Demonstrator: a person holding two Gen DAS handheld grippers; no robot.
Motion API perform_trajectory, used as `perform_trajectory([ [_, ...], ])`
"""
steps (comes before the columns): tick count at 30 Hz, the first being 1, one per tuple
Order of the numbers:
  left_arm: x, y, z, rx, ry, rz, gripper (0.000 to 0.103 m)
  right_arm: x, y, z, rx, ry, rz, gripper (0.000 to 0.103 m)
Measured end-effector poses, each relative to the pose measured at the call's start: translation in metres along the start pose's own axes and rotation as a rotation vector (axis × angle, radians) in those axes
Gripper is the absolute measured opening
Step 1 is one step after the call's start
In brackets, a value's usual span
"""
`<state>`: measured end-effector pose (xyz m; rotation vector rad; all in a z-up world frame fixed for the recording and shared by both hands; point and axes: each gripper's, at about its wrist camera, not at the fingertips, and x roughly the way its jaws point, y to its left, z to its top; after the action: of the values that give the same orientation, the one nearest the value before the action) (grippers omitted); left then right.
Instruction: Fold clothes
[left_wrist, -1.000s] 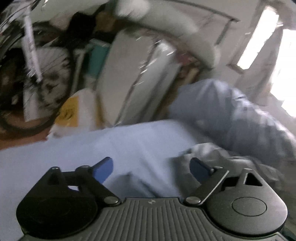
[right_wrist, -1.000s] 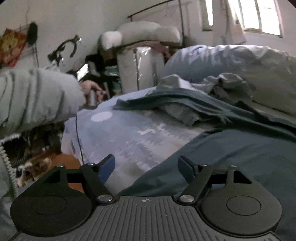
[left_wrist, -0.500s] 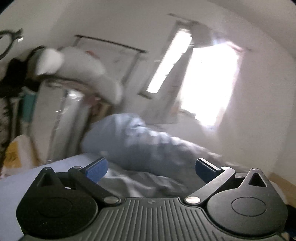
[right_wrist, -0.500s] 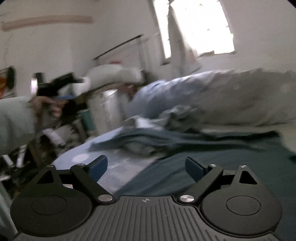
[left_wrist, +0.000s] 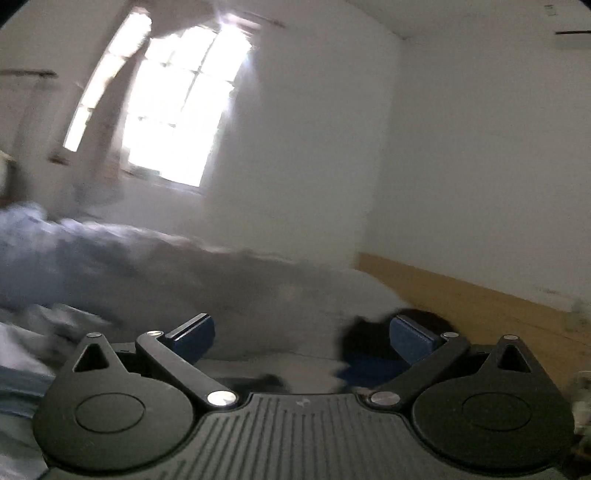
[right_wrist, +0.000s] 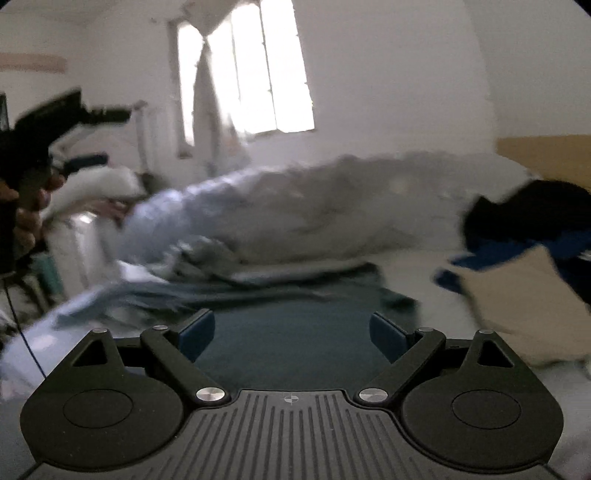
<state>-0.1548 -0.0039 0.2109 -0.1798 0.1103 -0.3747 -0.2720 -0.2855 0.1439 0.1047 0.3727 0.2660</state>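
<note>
The dark teal garment (right_wrist: 295, 343) is spread flat directly ahead of and below the right gripper (right_wrist: 291, 334), its long axis running away toward the rumpled duvet (right_wrist: 332, 206); both grippers are set wide and nothing is held. The left gripper (left_wrist: 299, 334) is raised toward the duvet, so the right is nearer; one teal garment, one crumpled grey heap (right_wrist: 192, 266) left of it and one black-and-blue pile (right_wrist: 524, 221) right of it are counted.

A bright window (right_wrist: 255, 81) lights white walls; a rumpled duvet (right_wrist: 314, 206) lies below.
</note>
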Motion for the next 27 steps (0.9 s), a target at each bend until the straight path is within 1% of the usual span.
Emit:
perform_trajectory([
  [3,0.036,-0.033,-0.035,0.023,-0.018,-0.053,0.103,0.002,-0.019,-0.006,-0.031,0.057,-0.081,0.091],
  [4,0.048,-0.044,-0.047,0.031,-0.024,-0.071,0.103,0.010,-0.025,-0.010,-0.031,0.077,-0.096,0.089],
  [5,0.061,-0.052,-0.058,0.028,-0.023,-0.088,0.103,0.018,-0.031,-0.014,-0.030,0.097,-0.111,0.083],
  [6,0.076,-0.052,-0.068,-0.005,-0.001,-0.102,0.103,0.026,-0.037,-0.018,-0.030,0.117,-0.126,0.077],
  [7,0.090,-0.051,-0.079,-0.038,0.022,-0.117,0.103,0.034,-0.043,-0.022,-0.030,0.137,-0.140,0.074],
  [8,0.105,-0.052,-0.088,-0.069,0.042,-0.128,0.103,0.042,-0.049,-0.026,-0.030,0.157,-0.155,0.066],
  [9,0.118,-0.052,-0.096,-0.095,0.057,-0.127,0.103,0.050,-0.055,-0.030,-0.029,0.177,-0.170,0.064],
  [11,0.150,-0.045,-0.114,-0.148,0.080,-0.097,0.103,0.066,-0.067,-0.039,-0.029,0.218,-0.199,0.063],
  [13,0.179,-0.039,-0.131,-0.202,0.104,-0.081,0.103,0.082,-0.079,-0.047,-0.028,0.258,-0.228,0.061],
  [14,0.190,-0.036,-0.138,-0.223,0.122,-0.076,0.103,0.095,-0.085,-0.053,-0.030,0.283,-0.239,0.059],
  [17,0.217,-0.022,-0.158,-0.264,0.199,-0.037,0.103,0.130,-0.097,-0.070,-0.060,0.354,-0.246,0.058],
  [18,0.224,-0.019,-0.164,-0.275,0.221,-0.027,0.103,0.137,-0.099,-0.075,-0.073,0.369,-0.250,0.057],
  [22,0.232,-0.024,-0.178,-0.296,0.258,-0.017,0.103,0.163,-0.106,-0.099,-0.122,0.402,-0.286,0.056],
  [24,0.236,-0.027,-0.185,-0.307,0.276,-0.012,0.103,0.166,-0.106,-0.107,-0.147,0.416,-0.295,0.053],
  [27,0.234,-0.037,-0.190,-0.322,0.302,-0.014,0.103,0.160,-0.095,-0.115,-0.233,0.421,-0.310,0.051],
])
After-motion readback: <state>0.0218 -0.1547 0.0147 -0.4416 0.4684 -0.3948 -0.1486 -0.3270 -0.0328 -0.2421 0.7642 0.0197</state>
